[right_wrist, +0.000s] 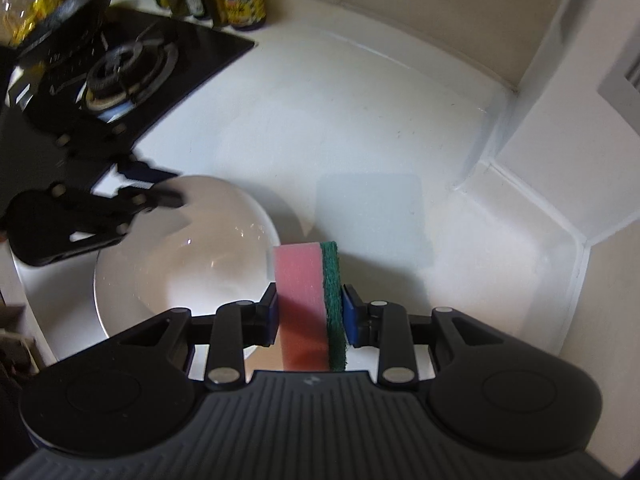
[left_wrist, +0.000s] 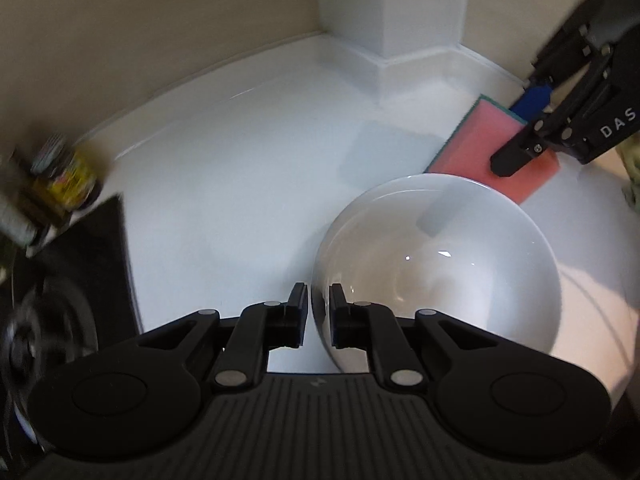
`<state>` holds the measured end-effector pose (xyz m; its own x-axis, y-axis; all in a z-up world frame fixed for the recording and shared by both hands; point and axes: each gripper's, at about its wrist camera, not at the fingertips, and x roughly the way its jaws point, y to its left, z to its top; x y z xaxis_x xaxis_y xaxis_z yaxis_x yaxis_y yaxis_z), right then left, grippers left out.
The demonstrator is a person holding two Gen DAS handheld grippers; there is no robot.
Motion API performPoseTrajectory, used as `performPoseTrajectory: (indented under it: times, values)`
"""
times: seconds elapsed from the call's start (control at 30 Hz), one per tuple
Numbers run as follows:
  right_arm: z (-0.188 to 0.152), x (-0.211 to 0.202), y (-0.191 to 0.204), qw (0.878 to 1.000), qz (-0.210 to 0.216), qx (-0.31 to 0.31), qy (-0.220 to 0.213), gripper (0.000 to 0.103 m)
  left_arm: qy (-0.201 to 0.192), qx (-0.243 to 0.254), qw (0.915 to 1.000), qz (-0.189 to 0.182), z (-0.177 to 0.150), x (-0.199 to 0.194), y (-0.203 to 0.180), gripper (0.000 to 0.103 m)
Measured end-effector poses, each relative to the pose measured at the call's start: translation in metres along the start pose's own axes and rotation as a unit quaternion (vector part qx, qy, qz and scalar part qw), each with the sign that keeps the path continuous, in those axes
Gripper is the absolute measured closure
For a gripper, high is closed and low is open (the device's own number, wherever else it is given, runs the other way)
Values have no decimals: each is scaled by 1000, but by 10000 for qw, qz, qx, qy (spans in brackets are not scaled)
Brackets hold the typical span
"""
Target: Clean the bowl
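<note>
On the white countertop [right_wrist: 360, 128], the round white ceramic bowl [left_wrist: 440, 264] is gripped at its near rim by the left gripper [left_wrist: 318, 300], one finger inside and one outside. To its right, the pink sponge with green scouring layer [right_wrist: 304, 292] is clamped in the right gripper [right_wrist: 309, 312], beside the bowl. No wiping is judged begun; scrubbing remains.

White counter [right_wrist: 360, 120]; black gas hob [right_wrist: 132, 64] far left of the tool; jars [right_wrist: 240, 0] behind it by the wall.
</note>
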<state>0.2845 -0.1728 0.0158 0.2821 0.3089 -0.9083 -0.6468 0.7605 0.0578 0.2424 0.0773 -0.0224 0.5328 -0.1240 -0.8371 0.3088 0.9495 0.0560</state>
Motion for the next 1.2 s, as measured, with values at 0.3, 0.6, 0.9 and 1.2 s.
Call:
performPoseTrajectory:
  times: [0.3, 0.6, 0.9, 1.2]
  values:
    - [-13, -1, -14, 9985, 180, 501, -129, 76, 76, 566, 9984, -39, 10, 12, -9, 94]
    - [7, 12, -15, 9995, -180, 227, -141, 76, -88, 1162, 9928, -275, 34, 32, -16, 94]
    - [-8, 6, -22, 9987, 12, 446, -261, 76, 50, -339, 9992, -195, 1, 6, -6, 92]
    - [4, 12, -18, 9988, -129, 385, -258, 76, 73, 855, 9963, -59, 25, 22, -16, 94]
